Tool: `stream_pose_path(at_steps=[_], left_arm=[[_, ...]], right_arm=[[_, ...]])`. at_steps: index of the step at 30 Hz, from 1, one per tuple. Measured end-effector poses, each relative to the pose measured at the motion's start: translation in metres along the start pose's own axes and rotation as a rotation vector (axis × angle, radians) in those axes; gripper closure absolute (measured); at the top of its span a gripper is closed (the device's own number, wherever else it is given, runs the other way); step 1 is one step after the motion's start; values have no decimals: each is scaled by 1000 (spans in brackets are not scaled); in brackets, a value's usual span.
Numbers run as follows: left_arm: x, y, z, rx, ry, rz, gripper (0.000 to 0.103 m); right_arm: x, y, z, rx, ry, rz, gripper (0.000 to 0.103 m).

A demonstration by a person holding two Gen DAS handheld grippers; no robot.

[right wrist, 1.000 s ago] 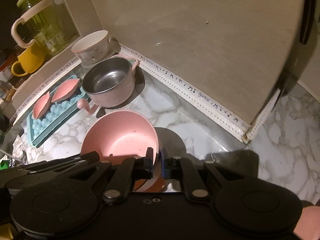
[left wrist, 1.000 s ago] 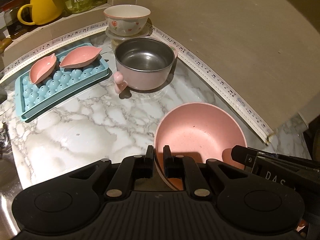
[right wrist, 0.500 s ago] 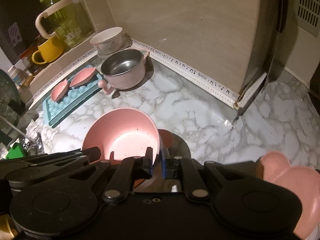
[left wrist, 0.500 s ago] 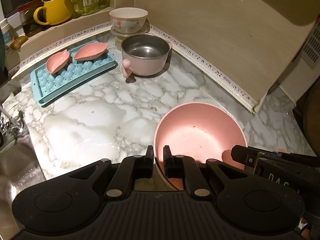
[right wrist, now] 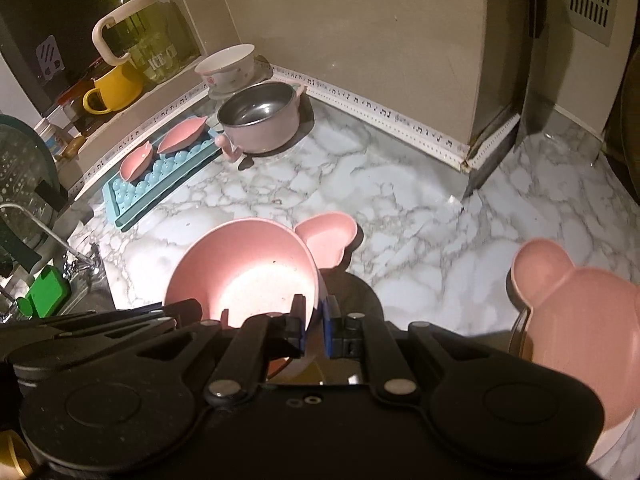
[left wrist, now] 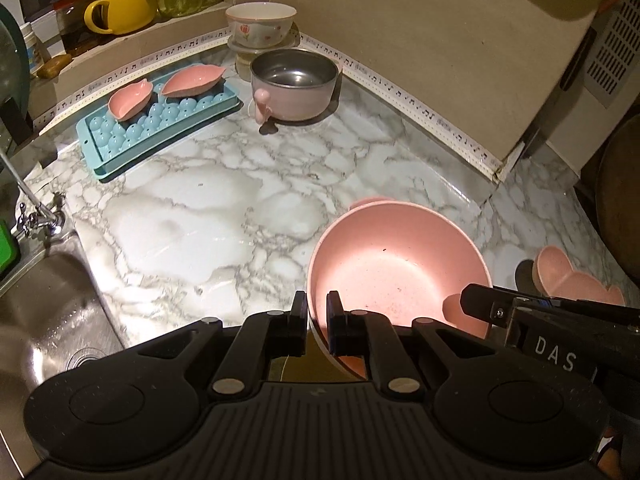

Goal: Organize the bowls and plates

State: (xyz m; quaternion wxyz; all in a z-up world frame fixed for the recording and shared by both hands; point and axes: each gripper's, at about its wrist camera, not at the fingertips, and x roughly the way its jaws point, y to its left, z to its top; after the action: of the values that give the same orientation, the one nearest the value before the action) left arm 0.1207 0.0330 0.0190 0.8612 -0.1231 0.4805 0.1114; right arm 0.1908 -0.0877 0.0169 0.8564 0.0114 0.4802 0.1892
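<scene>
A large pink bowl [left wrist: 400,264] [right wrist: 248,276] hangs over the marble counter [left wrist: 224,200], held from both sides. My left gripper [left wrist: 318,320] is shut on its near-left rim, one finger inside and one outside. My right gripper [right wrist: 314,328] is shut on the opposite rim in the same way; one of its black fingers [left wrist: 492,304] shows in the left wrist view. A pink ear-shaped piece [right wrist: 328,236] pokes out past the bowl's far side; I cannot tell whether it belongs to the bowl. A pink bear-shaped dish [right wrist: 580,320] [left wrist: 572,276] lies on the counter to the right.
In the far corner stand a steel pot with pink handles [left wrist: 294,84] and a floral bowl [left wrist: 260,24] on stacked plates. A blue ice tray [left wrist: 160,128] carries two pink leaf dishes. A yellow mug [left wrist: 124,8] sits on the ledge. A sink [left wrist: 44,300] and tap lie left.
Both grippers have carried the pink bowl back from the corner, so the pot and tray look farther off. The sink and the bear-shaped dish have come into view.
</scene>
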Motion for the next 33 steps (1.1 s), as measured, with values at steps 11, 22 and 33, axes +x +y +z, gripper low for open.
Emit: stream_pose_path(at_steps=[11, 22, 33], left_arm=[[-6, 4, -22, 20, 27, 0, 94], [0, 11, -34, 21, 61, 1, 94], [9, 12, -39, 25, 80, 5, 94]], right_arm=[[-2, 1, -24, 37, 20, 3, 96], [2, 3, -38, 48, 43, 6, 96], [12, 3, -43, 54, 66, -1, 96]])
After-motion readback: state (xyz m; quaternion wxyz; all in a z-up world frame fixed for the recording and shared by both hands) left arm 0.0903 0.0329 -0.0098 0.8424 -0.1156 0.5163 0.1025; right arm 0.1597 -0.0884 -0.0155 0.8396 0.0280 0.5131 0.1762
